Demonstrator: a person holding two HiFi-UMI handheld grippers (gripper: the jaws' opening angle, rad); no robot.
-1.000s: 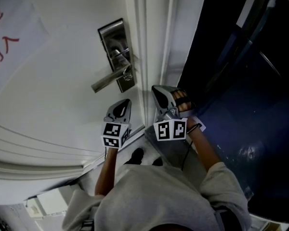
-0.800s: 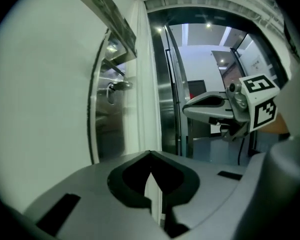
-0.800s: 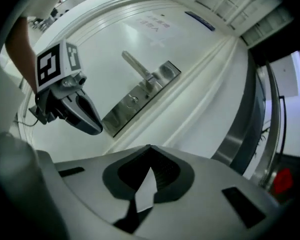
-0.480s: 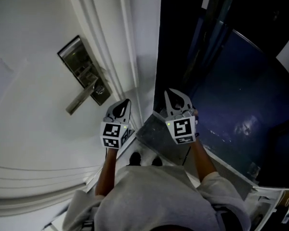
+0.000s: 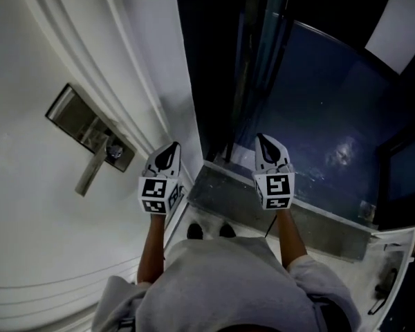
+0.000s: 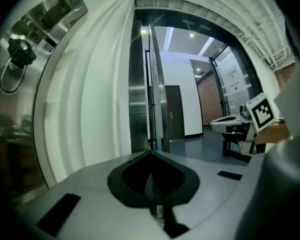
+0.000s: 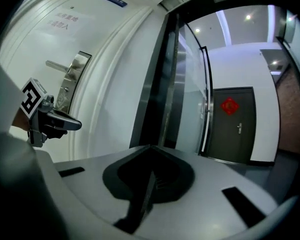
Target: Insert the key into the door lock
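The white door (image 5: pixel 41 241) fills the left of the head view and carries a steel lock plate (image 5: pixel 72 116) with a lever handle (image 5: pixel 90 175). A dark-headed key (image 6: pixel 21 51) sits in the lock under the lever, and a ring (image 6: pixel 7 81) hangs from it. My left gripper (image 5: pixel 174 145) is shut and empty, close to the door's edge and to the right of the lock. My right gripper (image 5: pixel 261 137) is also shut and empty, out over the doorway. It faces the dark corridor, apart from the door. The left gripper (image 7: pixel 50 121) shows in the right gripper view, below the lock plate (image 7: pixel 70 84).
A metal threshold (image 5: pixel 263 203) lies at my feet, and beyond it is a glossy blue floor (image 5: pixel 318 116). A steel door frame (image 5: pixel 252 61) stands ahead. Across the corridor is a dark door with a red ornament (image 7: pixel 230 106). A desk (image 6: pixel 230 124) stands at the right.
Both grippers have moved away from the lock toward the open doorway. The right one went further right and rolled, so its marker cube now faces up. The lock now sits further left in view.
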